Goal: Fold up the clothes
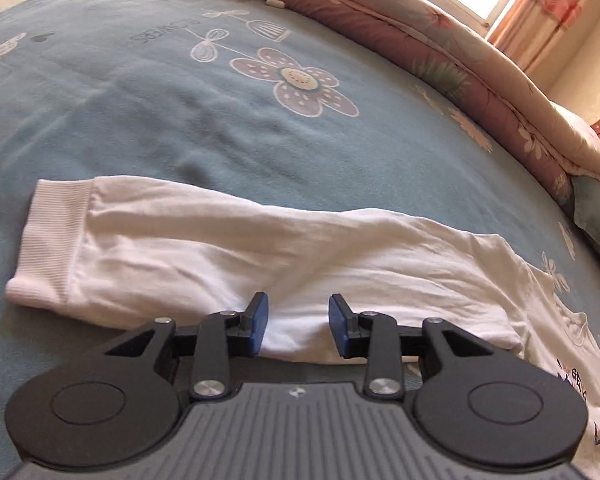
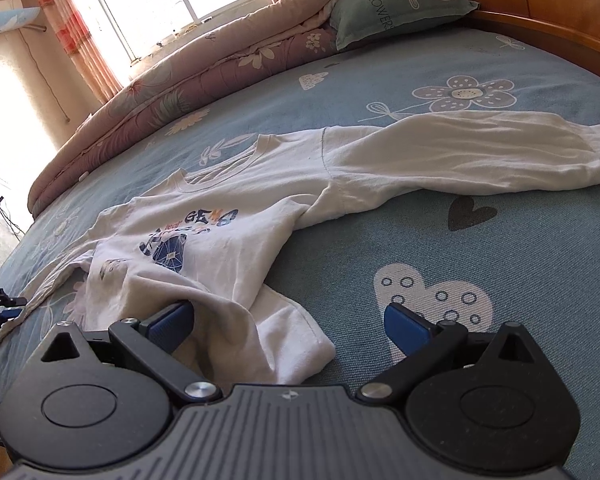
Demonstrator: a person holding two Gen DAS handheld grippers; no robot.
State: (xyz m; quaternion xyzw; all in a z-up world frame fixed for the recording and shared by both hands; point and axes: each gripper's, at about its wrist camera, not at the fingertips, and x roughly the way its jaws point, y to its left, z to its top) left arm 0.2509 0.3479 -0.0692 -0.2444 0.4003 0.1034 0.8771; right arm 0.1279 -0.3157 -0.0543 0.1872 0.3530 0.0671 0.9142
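White cotton shirt (image 2: 228,236) lies unfolded mid-bed; left gripper (image 1: 298,320) hovers spread over one sleeve (image 1: 228,252) (nothing pinched), right gripper (image 2: 288,324) gapes at the hem, so next comes pinching.

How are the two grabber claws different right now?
The left gripper has a narrow gap over the shirt's sleeve; the right gripper is spread much wider over the shirt's hem. Both are open, hold nothing and have blue pads.
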